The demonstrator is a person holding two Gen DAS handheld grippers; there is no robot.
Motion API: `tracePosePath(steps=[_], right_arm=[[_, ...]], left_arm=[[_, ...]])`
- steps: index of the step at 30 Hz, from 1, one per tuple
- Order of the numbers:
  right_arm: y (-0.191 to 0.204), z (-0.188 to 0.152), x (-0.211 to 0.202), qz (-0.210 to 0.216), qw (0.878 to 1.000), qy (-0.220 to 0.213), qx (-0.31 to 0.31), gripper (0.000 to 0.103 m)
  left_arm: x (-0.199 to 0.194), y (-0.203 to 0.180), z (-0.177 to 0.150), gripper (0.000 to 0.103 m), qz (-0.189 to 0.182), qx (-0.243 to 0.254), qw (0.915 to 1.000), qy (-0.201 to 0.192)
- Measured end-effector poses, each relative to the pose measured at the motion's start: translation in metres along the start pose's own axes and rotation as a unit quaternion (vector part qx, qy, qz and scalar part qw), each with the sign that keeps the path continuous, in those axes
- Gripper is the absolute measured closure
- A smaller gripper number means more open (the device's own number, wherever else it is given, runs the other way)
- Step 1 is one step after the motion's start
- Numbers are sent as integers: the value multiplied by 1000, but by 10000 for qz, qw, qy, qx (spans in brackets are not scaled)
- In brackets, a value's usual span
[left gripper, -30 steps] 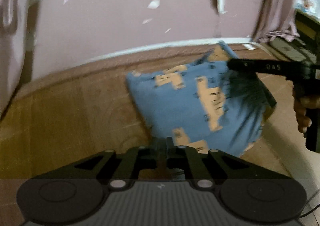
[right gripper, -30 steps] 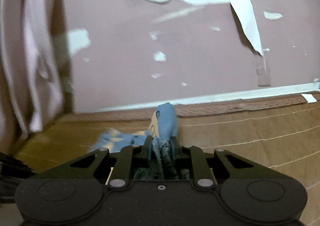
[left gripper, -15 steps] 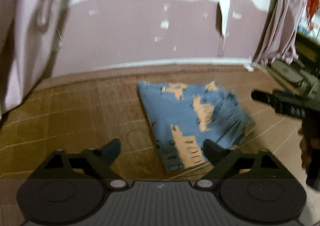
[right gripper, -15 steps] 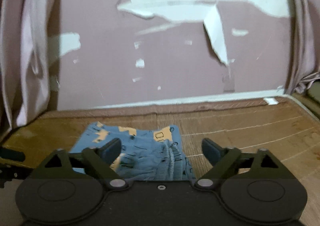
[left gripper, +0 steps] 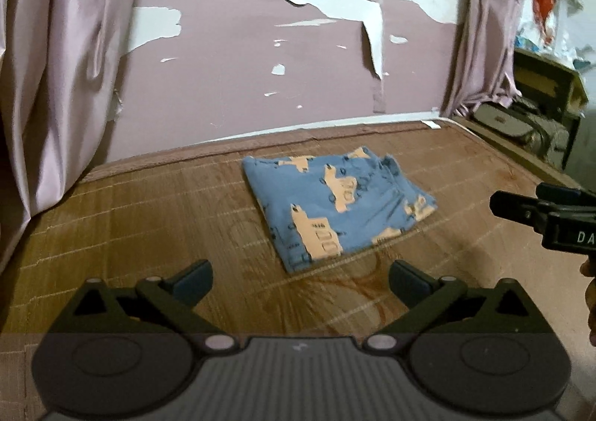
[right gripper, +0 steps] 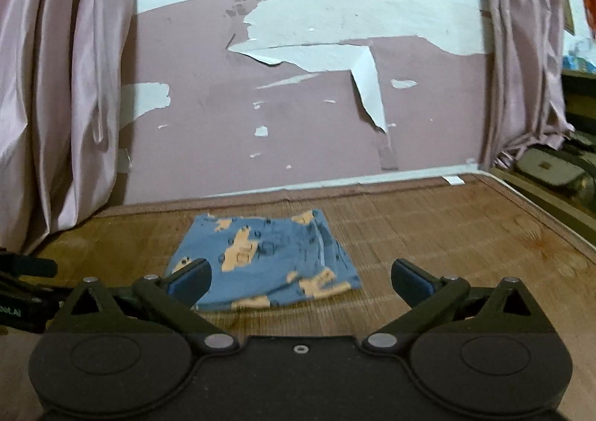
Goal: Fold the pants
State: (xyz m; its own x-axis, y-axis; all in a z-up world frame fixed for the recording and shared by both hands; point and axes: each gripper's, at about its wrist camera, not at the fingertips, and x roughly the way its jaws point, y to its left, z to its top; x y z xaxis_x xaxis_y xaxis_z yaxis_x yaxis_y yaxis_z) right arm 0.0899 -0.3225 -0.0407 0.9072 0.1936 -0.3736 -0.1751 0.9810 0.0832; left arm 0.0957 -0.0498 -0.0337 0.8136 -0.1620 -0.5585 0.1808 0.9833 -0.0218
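The blue pants (left gripper: pixel 335 205) with an orange vehicle print lie folded into a flat rectangle on the brown woven mat (left gripper: pixel 149 220). They also show in the right wrist view (right gripper: pixel 268 257). My left gripper (left gripper: pixel 300 281) is open and empty, held back from the near corner of the pants. My right gripper (right gripper: pixel 300 281) is open and empty, just in front of the near edge of the pants. The right gripper also shows from the side at the right of the left wrist view (left gripper: pixel 536 214).
A pink wall (left gripper: pixel 242 86) with peeling paint stands behind the mat. Pink curtains hang at the left (left gripper: pixel 56 67) and right (left gripper: pixel 484 30). Bags and a shelf (left gripper: pixel 540 115) stand beyond the mat's right edge.
Both grippers were shut on the pants a second ago. They have opened, let the pants drop flat onto the mat, and drawn back and up from them.
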Motion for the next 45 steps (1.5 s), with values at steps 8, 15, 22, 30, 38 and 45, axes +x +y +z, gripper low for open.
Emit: tracePosePath(steps=[8,15,22,30,38,45], right_arm=[[0,-21,0,16,9996,276,85,1],[-4,-24,4,3,9988,414,276,1],[-5,-24,5,11,9985,462,308,1],[-4,-26,7,24,9982,501,324,1],[-5,-26,7,31,9981,527,329,1],[-4,-28,8,44,9979,548,333,1]], left_arm=[[2,-5,-17,0,20,89,9998,186],[3,-5,-21,0,16,151,9995,284],[5,-4,-21,0,11,142,9993,347],[7,-3,-22,0,12,135,9990,432],[7,-3,-22,0,2,104,9989,454],[6,-5,-21,0,98,181,9984,532]])
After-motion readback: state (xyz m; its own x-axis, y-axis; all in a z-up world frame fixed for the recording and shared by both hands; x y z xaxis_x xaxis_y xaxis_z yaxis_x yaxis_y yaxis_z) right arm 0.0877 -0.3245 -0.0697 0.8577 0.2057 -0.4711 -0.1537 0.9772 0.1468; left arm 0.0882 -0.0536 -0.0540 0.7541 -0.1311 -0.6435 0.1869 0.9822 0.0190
